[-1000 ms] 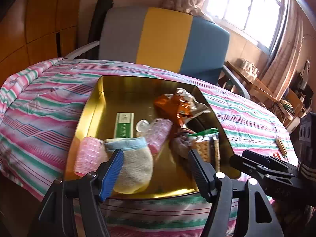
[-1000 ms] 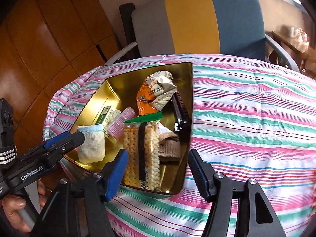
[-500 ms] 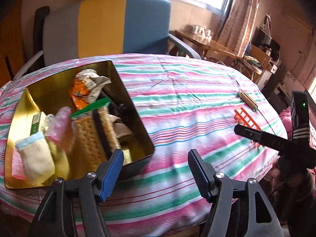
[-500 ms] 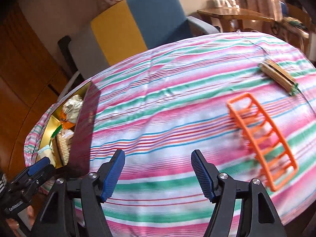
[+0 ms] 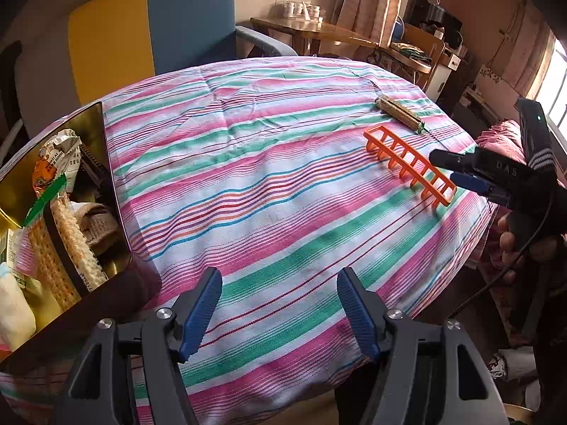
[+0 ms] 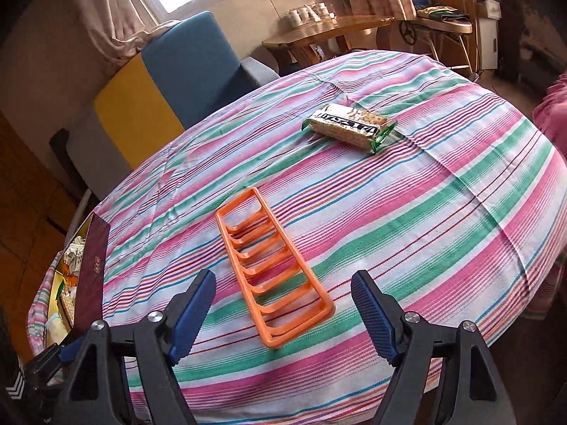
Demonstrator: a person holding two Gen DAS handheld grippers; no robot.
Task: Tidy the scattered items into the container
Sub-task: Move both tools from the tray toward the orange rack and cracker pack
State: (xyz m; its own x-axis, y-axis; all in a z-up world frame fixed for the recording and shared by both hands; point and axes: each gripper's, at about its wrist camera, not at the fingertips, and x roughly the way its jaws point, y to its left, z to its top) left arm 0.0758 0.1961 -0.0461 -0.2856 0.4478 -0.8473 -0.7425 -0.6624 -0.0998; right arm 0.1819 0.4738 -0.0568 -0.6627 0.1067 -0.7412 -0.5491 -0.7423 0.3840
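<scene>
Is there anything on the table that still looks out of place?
Yes. An orange rack and a cracker packet lie loose on the striped cloth, apart from each other and far from the gold container, which already holds the other items.

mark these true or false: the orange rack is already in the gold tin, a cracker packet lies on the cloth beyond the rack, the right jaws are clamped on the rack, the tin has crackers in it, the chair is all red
1. The orange rack is already in the gold tin. False: it lies on the striped cloth, apart from the tin.
2. A cracker packet lies on the cloth beyond the rack. True.
3. The right gripper is clamped on the rack. False: its jaws are opening, the rack's near end lies between and ahead of them, and nothing is gripped.
4. The tin holds crackers. True, among other items.
5. The chair is all red. False: it has yellow and blue panels.
</scene>
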